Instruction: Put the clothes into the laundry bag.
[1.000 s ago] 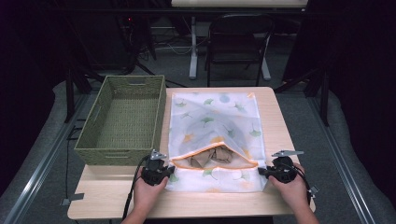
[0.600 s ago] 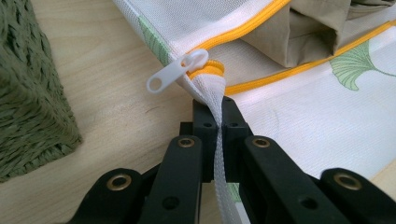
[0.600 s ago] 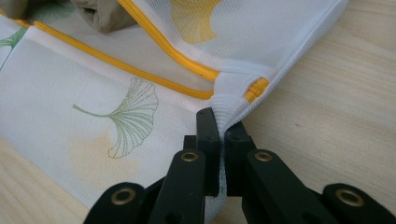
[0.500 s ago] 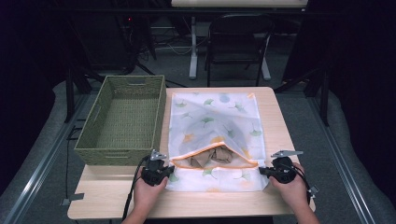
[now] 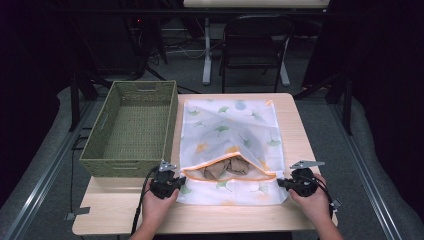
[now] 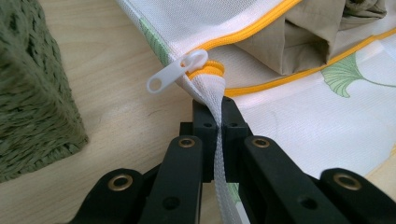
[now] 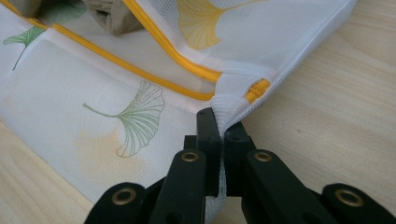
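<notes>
Where the light wood counter [image 5: 305, 145] sits in the dark room, a green woven basket [image 5: 131, 127] stands on its left part, and it has nothing in it. Just beside the basket, on the right, a white mesh bag [image 5: 227, 130] lies flat on the counter. The bag has green and yellow leaf pictures on it. Near its front edge runs an orange zipper [image 5: 227, 176], and the zipper gapes open like a mouth. Inside the gap you can see a bunched tan cloth [image 5: 226, 167].

At the left end of the zipper, the left gripper [image 5: 165, 186] bites the bag's corner. In the left gripper view its black fingers [image 6: 205, 126] are pressed together with a fold of white mesh [image 6: 218, 140] caught between them. A small white zipper pull [image 6: 176, 72] sticks out just past that fold, close to the basket's corner [image 6: 37, 93].

At the right end of the zipper, the right gripper [image 5: 300, 184] bites the other corner. In the right gripper view its fingers [image 7: 208, 135] are squeezed tight on the mesh [image 7: 229, 112], right under the orange zipper end [image 7: 256, 89].

A hand [image 5: 157, 210] holds each gripper low on the counter, and the bag lies between them.
</notes>
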Demonstrator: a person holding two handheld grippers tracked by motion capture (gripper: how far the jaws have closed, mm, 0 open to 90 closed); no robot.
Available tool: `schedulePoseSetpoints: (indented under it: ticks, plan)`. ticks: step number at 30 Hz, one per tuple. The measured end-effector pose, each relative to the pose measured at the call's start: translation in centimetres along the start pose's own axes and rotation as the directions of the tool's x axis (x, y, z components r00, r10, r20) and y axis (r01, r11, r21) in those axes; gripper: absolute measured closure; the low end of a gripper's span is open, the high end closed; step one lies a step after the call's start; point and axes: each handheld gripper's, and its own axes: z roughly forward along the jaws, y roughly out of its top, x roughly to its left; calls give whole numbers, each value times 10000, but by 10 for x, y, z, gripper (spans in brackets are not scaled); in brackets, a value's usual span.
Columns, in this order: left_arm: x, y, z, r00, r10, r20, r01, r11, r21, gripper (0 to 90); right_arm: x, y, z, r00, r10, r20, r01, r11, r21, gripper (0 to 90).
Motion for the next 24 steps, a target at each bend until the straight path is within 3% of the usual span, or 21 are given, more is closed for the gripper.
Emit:
schedulePoseSetpoints:
  ticks: [13,19,24]
  plan:
    - [2,2,-5,9997,-62,230,61,10000,41,886,4,3,-7,9999,-132,55,133,9995,-292,887]
    - [2,4,-9,9984,-233,525,240,9996,-127,886,6,5,-11,9998,-163,63,165,9990,-411,887]
    - [1,8,-11,9982,-115,591,106,9998,154,886,5,8,-17,9999,40,-98,-45,9985,-550,887]
